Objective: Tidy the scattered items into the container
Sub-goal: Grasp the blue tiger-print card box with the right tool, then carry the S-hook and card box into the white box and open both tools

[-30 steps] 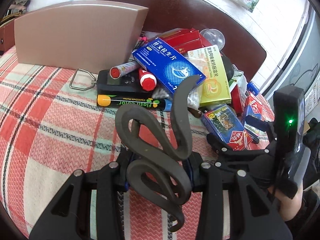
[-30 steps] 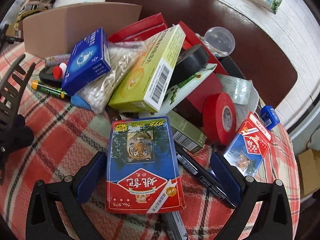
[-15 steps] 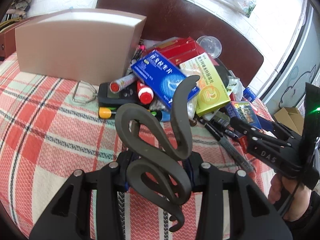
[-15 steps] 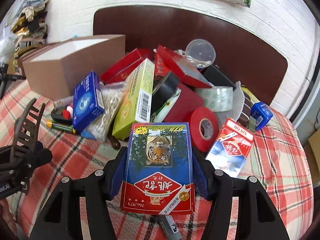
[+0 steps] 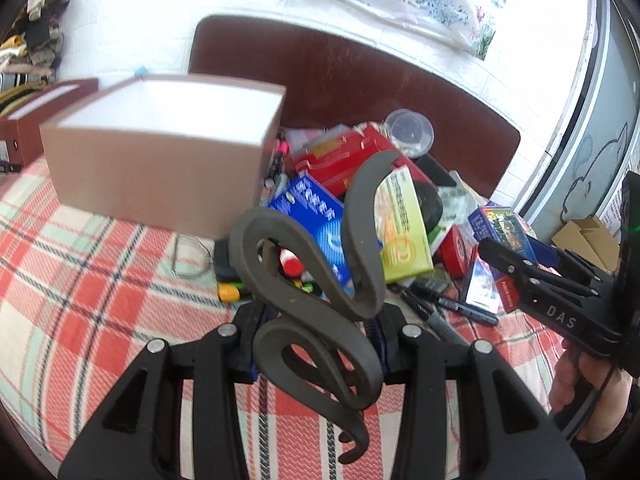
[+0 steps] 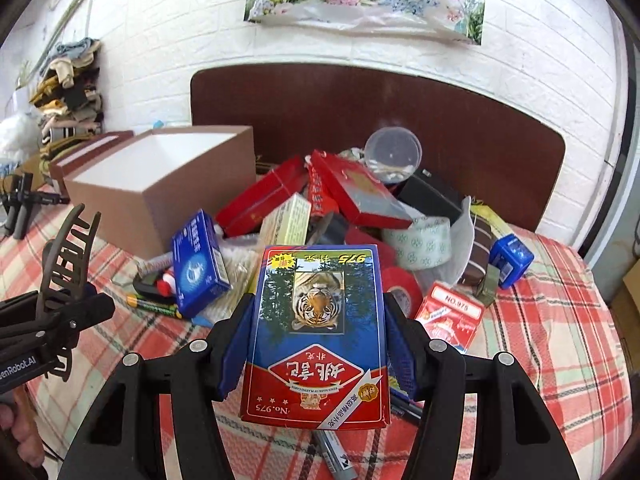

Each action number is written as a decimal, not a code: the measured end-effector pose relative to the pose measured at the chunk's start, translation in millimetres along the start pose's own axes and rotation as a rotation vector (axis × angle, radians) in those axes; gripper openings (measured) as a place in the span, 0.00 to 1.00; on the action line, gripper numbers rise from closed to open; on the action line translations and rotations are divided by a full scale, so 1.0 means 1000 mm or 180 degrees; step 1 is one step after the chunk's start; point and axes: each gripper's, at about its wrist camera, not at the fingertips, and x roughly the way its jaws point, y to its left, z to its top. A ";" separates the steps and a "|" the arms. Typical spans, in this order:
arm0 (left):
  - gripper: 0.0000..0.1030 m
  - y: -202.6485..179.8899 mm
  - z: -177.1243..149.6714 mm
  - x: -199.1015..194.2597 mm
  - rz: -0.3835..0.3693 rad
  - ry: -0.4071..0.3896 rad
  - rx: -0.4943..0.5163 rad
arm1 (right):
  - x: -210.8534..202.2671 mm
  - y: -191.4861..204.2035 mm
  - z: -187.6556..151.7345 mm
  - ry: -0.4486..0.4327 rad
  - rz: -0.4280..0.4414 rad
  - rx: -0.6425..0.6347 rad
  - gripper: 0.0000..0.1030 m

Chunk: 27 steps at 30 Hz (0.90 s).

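An open brown cardboard box (image 5: 160,168) with a white inside stands at the back left of the plaid cloth. My left gripper (image 5: 316,340) is shut on a dark wavy hair claw (image 5: 320,300), held in the air in front of that box. In the right wrist view the hair claw (image 6: 68,256) and the left gripper (image 6: 60,312) show at the left edge. My right gripper (image 6: 320,320) is shut on a blue and red tiger playing-card box (image 6: 320,328), lifted above the pile. The brown box (image 6: 160,184) lies to its far left.
A heap of items lies right of the brown box: a blue medicine box (image 5: 316,216), a yellow-green box (image 5: 400,224), red boxes (image 6: 352,196), tape rolls (image 6: 424,244), markers (image 5: 448,304), a second card pack (image 6: 448,316), a blue sharpener (image 6: 512,256). A dark headboard (image 6: 400,112) stands behind.
The right gripper closed on the tiger card box and lifted it off the cloth. Both grippers rose, the left still holding the hair claw, so the brown box's open top now shows.
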 end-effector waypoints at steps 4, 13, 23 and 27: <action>0.39 0.002 0.021 -0.014 0.0064 -0.0127 0.0035 | -0.009 0.002 0.020 -0.0132 0.0042 0.0012 0.60; 0.39 0.016 0.079 -0.046 0.0232 -0.0455 0.0039 | -0.028 0.019 0.075 -0.0431 0.0168 -0.0064 0.60; 0.39 0.039 0.135 -0.082 0.0381 -0.0763 0.0093 | -0.041 0.051 0.141 -0.0740 0.0367 -0.0154 0.60; 0.39 0.053 0.155 -0.096 0.0469 -0.0874 0.0088 | -0.039 0.071 0.160 -0.0812 0.0461 -0.0219 0.60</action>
